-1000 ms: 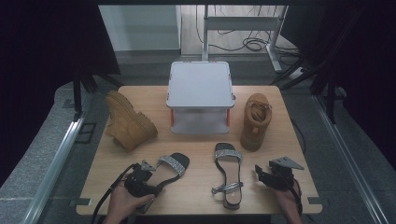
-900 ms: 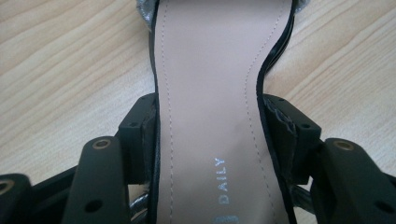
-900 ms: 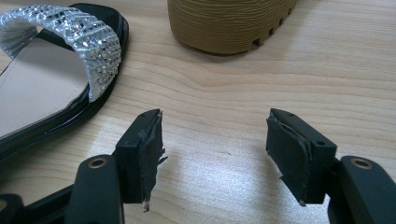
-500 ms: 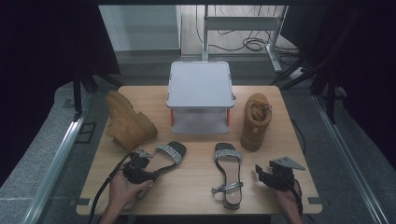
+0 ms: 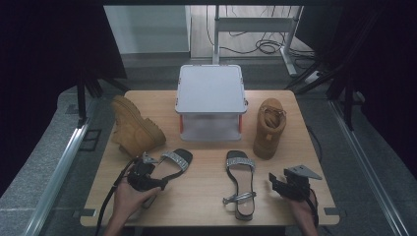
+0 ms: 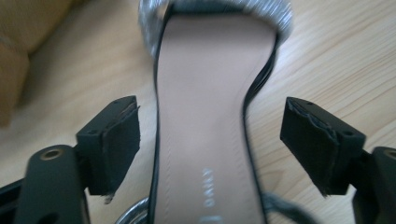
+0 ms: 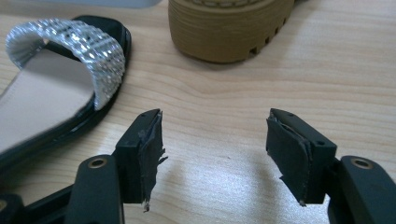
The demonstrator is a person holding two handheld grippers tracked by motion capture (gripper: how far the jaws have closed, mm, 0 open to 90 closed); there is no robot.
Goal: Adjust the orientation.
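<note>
A black sandal with a silver strap [image 5: 176,160] lies at the front left, its pale insole [image 6: 205,116] running between the jaws of my left gripper [image 5: 151,166]. In the left gripper view my left gripper [image 6: 213,112] stands open. Its jaws have just been opening, and both pads are clear of the sandal's edges. The matching sandal [image 5: 240,183] lies at the front middle, and its strap [image 7: 70,44] is seen in the right gripper view. My right gripper [image 5: 274,183] rests to its right. It [image 7: 215,126] is open over bare wood with nothing between its fingers.
A tan boot [image 5: 133,129] lies on its side at the left, close to the left sandal. Another tan boot [image 5: 269,127] stands at the right, its sole [image 7: 229,28] ahead of my right gripper. A lidded white box [image 5: 211,98] sits at the back middle of the wooden table [image 5: 201,201].
My left gripper and the left sandal's heel have shifted a little away from the person and leftward. The right gripper and the other shoes have stayed put.
</note>
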